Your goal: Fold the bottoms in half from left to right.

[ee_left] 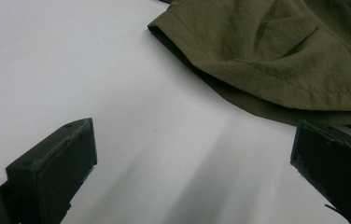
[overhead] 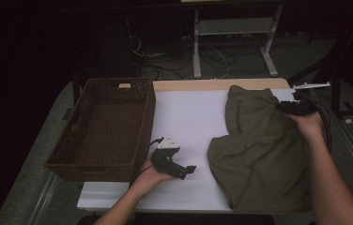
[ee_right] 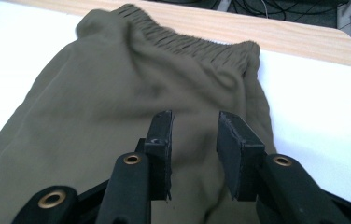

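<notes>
High view: olive shorts [overhead: 259,150] being gripped for folding.
Right gripper [ee_right: 194,140] half-closed above waistband at 1 o'clock; left gripper [overhead: 189,169] released, should approach hem.

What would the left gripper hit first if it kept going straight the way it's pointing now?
Probably the hemmed edge of the olive-green fabric garment. The left gripper, jaws wide apart, points across bare white tabletop toward it, with nothing between, though depth is hard to judge.
</notes>
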Demonstrator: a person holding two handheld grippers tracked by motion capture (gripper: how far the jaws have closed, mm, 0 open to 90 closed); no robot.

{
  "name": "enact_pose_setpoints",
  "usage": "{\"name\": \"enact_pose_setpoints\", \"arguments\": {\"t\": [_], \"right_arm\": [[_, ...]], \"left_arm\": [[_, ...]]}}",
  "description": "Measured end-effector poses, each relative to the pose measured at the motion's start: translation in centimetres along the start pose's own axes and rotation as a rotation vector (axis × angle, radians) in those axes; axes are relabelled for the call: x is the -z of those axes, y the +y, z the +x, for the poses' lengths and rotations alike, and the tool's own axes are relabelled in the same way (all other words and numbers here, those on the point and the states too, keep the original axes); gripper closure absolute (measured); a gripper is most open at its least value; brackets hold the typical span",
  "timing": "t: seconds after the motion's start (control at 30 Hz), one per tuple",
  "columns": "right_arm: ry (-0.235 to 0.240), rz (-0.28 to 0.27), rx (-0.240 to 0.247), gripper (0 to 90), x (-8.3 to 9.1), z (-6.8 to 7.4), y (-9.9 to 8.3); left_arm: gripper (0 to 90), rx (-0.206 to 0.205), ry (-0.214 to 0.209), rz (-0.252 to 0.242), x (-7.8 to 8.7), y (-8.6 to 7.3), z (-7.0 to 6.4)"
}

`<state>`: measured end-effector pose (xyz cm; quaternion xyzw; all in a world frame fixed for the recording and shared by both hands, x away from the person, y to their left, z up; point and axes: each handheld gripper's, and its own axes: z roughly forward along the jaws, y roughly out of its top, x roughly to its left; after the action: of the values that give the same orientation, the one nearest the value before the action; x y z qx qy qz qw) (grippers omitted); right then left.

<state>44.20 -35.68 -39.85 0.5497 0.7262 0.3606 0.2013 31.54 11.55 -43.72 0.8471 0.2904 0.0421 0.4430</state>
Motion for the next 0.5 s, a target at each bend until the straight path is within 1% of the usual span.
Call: {"name": "enact_pose_setpoints", "arguments": {"t": [0.03, 0.07, 0.1, 0.13, 0.17, 0.2, 0.23, 0.27, 0.3, 0.37, 0.4, 0.43, 0.47, 0.5], "right_arm": [[-0.008, 0.016, 0.012, 64.6, 0.6, 0.3, -0.5], [-0.008, 0.016, 0.012, 64.6, 0.6, 0.3, -0.5], [-0.023, 0.040, 0.037, 64.4, 1.0, 0.6, -1.1], [-0.023, 0.040, 0.037, 64.4, 1.0, 0.6, -1.1], [-0.018, 0.050, 0.038, 64.3, 1.4, 0.8, -1.7], [-0.018, 0.050, 0.038, 64.3, 1.4, 0.8, -1.7], [-0.019, 0.061, 0.039, 64.0, 1.8, 0.8, -2.3], [-0.019, 0.061, 0.039, 64.0, 1.8, 0.8, -2.3], [0.000, 0.063, 0.025, 63.8, 2.0, 0.8, -3.0], [0.004, 0.066, 0.021, 63.8, 2.1, 0.8, -3.2], [0.005, 0.071, 0.019, 63.7, 2.2, 0.9, -3.5], [0.017, 0.082, 0.014, 63.3, 2.3, 1.0, -4.0], [0.017, 0.082, 0.014, 63.3, 2.3, 1.0, -4.0], [0.018, 0.083, 0.008, 63.2, 2.5, 1.0, -4.5]], "left_arm": [[0.1, -0.002, 0.001, 0.000, 0.0, 0.0, 0.0], [0.1, -0.005, 0.002, 0.001, 0.0, 0.0, 0.0], [0.1, -0.009, 0.002, 0.002, 0.0, 0.0, -0.1], [0.1, -0.009, 0.002, 0.002, 0.0, 0.0, -0.1], [0.0, -0.009, 0.001, 0.001, 0.0, 0.0, -0.1], [0.0, -0.009, 0.001, 0.001, 0.0, 0.0, -0.1], [0.1, -0.009, 0.002, 0.000, 0.0, 0.0, -0.1], [0.1, -0.009, 0.002, 0.000, 0.0, 0.0, 0.0], [0.0, -0.008, 0.003, 0.000, 0.0, 0.0, 0.0], [0.0, -0.008, 0.004, -0.002, 0.0, 0.0, 0.0], [0.1, -0.010, 0.005, -0.002, 0.0, 0.0, 0.0], [0.1, -0.009, 0.004, -0.002, 0.1, 0.0, 0.0], [0.1, -0.009, 0.004, -0.002, 0.1, 0.0, 0.0], [0.1, -0.008, 0.003, -0.004, 0.1, 0.0, 0.0]]}}
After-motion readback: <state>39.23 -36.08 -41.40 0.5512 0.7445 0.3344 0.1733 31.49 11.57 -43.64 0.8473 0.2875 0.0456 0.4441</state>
